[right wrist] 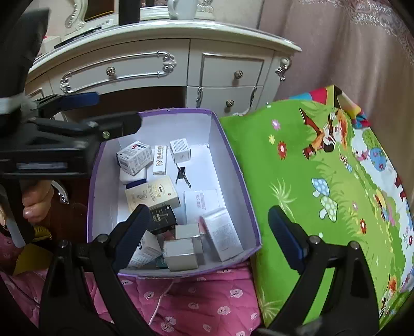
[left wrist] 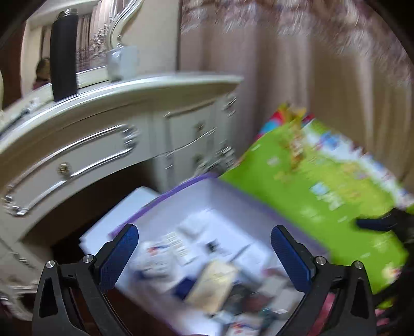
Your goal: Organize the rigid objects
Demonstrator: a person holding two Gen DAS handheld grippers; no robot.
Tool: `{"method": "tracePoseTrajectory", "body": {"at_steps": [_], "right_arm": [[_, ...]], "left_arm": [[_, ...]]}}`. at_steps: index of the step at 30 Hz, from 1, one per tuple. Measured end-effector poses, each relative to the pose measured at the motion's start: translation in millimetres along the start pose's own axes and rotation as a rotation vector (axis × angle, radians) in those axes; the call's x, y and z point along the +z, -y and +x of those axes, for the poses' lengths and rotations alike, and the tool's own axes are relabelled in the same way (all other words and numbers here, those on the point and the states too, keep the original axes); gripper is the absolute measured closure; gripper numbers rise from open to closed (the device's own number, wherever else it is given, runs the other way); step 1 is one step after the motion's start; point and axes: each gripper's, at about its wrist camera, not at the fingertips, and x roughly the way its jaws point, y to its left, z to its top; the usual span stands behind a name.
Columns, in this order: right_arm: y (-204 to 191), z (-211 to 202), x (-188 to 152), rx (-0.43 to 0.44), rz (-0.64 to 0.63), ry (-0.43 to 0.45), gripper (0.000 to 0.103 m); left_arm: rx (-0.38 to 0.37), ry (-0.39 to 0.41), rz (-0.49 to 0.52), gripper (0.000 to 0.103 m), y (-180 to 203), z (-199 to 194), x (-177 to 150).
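Left wrist view, blurred: left gripper [left wrist: 204, 254] spread wide, empty, above purple-rimmed white cardboard box [left wrist: 181, 191] of small cartons; green cartoon-print mat [left wrist: 323, 186] just right. Right wrist view: right gripper [right wrist: 208, 232] open, holding nothing, over same box [right wrist: 230, 155]; cream rectangular carton [right wrist: 152, 193] among white cartons inside; box on pink quilt [right wrist: 207, 302].

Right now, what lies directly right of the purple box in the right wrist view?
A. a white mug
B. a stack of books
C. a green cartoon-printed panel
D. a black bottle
C: the green panel with mushrooms and flowers sits against the right wall of the purple box; the bottle and mug stand up on the dresser.
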Motion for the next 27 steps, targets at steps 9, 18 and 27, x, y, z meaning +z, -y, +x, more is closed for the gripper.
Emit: {"method": "tracePoseTrajectory", "body": {"at_steps": [9,18,27], "right_arm": [[-11,14,-3,-0.024,-0.043,-0.066,0.009],[-19,25,-8,-0.025,-0.068,-0.106,0.009],[-21,28,-10,-0.026,-0.071,-0.117,0.009]], "left_arm": [[0.015,-0.103,0.012,0.000,-1,30,-18],[-0.002,-0.152,-0.010,0.000,-4,42,-29],[0.009,-0.144,-0.012,0.000,-5,44,-31]]}}
